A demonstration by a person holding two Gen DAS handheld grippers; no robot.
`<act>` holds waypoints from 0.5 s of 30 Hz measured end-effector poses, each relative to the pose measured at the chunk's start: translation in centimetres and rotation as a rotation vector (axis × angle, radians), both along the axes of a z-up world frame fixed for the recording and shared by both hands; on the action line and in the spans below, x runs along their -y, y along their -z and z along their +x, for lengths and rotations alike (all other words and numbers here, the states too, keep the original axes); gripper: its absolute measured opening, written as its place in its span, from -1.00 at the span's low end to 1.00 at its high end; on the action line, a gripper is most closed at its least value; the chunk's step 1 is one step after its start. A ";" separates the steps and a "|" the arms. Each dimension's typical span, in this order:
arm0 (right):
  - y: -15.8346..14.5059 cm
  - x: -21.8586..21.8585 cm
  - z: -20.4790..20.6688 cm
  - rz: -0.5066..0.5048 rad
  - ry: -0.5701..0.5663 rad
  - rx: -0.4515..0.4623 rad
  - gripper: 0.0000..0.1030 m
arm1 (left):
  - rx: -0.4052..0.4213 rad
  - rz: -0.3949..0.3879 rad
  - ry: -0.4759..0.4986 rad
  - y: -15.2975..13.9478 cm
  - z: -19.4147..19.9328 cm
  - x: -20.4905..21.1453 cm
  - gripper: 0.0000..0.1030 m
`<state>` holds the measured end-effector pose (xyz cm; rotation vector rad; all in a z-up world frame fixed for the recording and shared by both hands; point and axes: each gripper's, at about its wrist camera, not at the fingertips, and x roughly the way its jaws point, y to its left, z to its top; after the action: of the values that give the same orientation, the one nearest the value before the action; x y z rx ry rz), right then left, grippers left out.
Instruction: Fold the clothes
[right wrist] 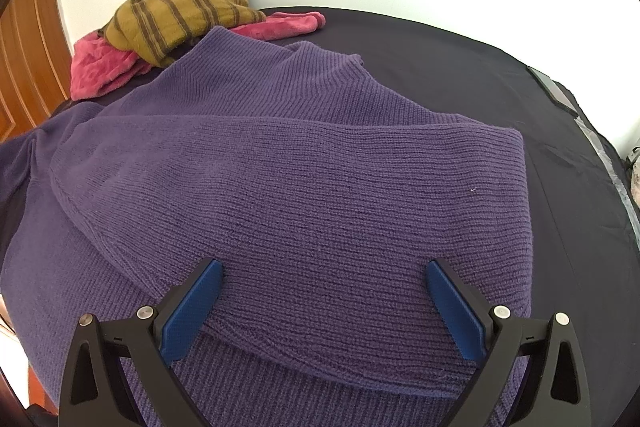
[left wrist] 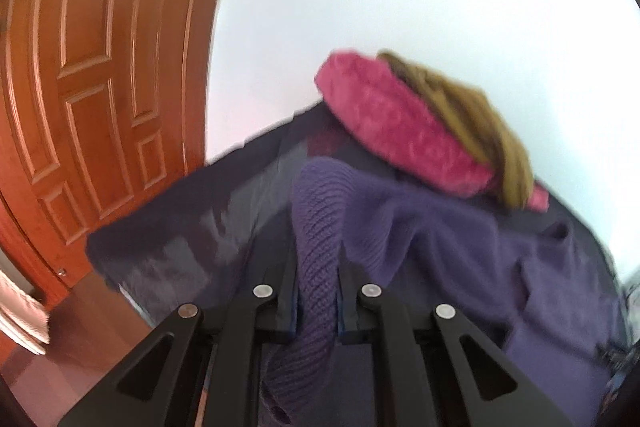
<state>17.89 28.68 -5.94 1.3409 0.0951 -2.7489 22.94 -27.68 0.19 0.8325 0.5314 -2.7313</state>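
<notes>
- Right wrist view: dark sheet [right wrist: 460, 75] covers the surface ahead of and beyond the jaws.
- Purple sweater [right wrist: 280, 163] lies spread on the sheet, folded over itself, reaching from between the jaws outward.
- Striped garment [right wrist: 180, 15] sits atop a pink one [right wrist: 100, 71], far ahead-left.
- Right gripper [right wrist: 324, 291]: jaws spread wide over the sweater.
- Left gripper [left wrist: 318, 291]: jaws pinching a ribbed sweater fold.

no text, label, brand, number or sign can be read in either view.
</notes>
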 end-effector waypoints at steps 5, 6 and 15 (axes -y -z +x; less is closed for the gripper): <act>0.0 0.0 0.0 -0.007 0.000 -0.002 0.99 | -0.109 0.017 -0.001 -5.0 -0.7 0.1 -0.74; 0.0 -0.1 0.0 -0.009 0.000 -0.002 0.99 | -0.124 0.017 0.022 -5.8 -0.9 -0.6 -0.74; -0.2 -0.3 0.2 -0.037 0.000 -0.011 0.99 | -0.219 -0.017 0.303 -12.1 -3.2 -11.0 -0.74</act>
<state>18.04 28.97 -5.74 1.3171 0.0440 -2.7439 19.72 -16.63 12.33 0.6601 0.4541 -3.1244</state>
